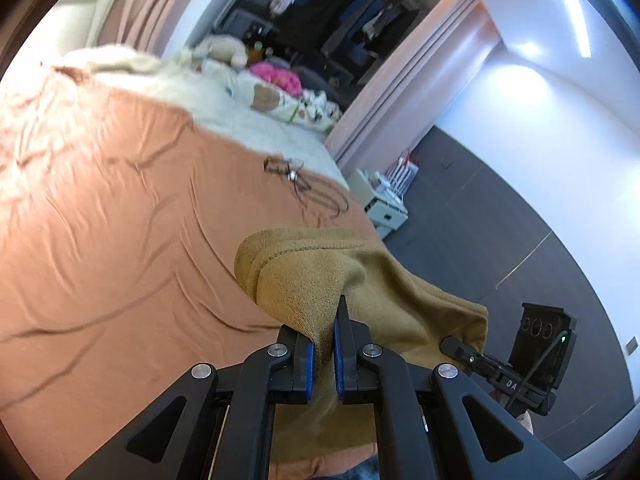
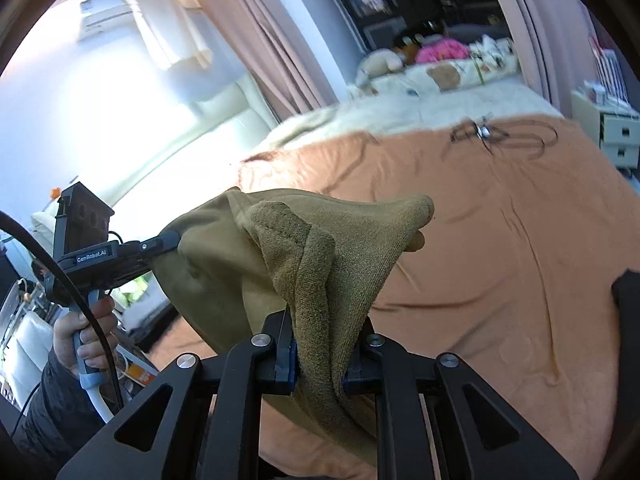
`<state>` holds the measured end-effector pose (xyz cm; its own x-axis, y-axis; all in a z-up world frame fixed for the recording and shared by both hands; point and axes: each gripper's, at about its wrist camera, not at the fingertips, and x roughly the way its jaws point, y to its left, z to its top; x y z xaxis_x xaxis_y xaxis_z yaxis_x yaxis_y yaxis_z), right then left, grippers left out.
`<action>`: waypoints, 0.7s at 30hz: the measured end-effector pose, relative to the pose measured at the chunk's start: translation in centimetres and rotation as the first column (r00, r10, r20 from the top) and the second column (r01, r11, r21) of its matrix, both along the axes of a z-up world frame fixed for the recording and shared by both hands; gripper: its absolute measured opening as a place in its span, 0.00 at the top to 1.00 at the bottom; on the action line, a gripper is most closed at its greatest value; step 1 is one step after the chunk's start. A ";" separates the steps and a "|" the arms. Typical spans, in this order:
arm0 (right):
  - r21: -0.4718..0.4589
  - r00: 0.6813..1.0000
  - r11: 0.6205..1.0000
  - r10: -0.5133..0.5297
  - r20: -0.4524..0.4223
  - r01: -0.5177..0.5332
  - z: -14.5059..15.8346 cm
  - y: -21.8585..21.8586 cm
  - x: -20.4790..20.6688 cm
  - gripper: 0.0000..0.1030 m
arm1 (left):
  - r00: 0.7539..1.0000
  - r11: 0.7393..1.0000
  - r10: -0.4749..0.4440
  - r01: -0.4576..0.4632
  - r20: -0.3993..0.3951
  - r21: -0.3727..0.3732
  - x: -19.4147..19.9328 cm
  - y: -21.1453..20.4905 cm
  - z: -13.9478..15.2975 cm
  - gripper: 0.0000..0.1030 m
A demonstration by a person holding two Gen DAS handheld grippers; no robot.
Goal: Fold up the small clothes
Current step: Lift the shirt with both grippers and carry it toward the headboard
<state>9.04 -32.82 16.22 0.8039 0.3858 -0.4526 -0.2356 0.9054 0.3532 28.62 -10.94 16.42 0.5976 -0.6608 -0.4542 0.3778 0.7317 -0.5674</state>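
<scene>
Holding the mustard knit garment point(image 1: 320, 280) up off the bed point(image 1: 120, 220), both tongs are pinched narrow on the cloth. The left tongs point(image 1: 324, 344) clamp a bunched edge between their blue pads, and the right tongs point(image 2: 320, 354) grip another gathered edge, so the garment hangs slung between the two, clear of the orange bedspread below. In the right wrist view the left tool shows at the far left, held by a hand point(image 2: 86, 336) in a dark sleeve, with its tip at the cloth's other side.

The step in hand looks like lifting and spreading the piece before it is laid flat for folding. To do that well, the two grips should draw apart until the edge between them runs straight rather than sagging, and both should stay level with each other so the cloth hangs square. At present each grip holds a thick wad (several layers seem caught at once), so a gentle shake may be needed to let the body fall open. Then the garment should be lowered onto a bare stretch of the bedspread, bottom edge touching first, and dragged lightly to smooth it.

The dark cable point(image 1: 296, 178) lying further up the bed is worth avoiding, as is the cream blanket point(image 1: 224, 100) beyond it.
</scene>
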 end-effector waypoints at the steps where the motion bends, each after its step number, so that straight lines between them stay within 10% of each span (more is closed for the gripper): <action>1: -0.002 1.000 1.000 0.008 0.013 -0.008 0.4 0.5 -0.8 0.89 | 1.000 1.000 0.006 -0.006 0.010 -0.001 -0.4 0.4 0.6 0.93; 21: -0.135 0.969 0.973 0.206 0.139 -0.188 5.6 11.0 -6.0 0.89 | 0.964 0.986 0.167 -0.162 0.206 -0.039 -11.0 15.2 10.5 0.93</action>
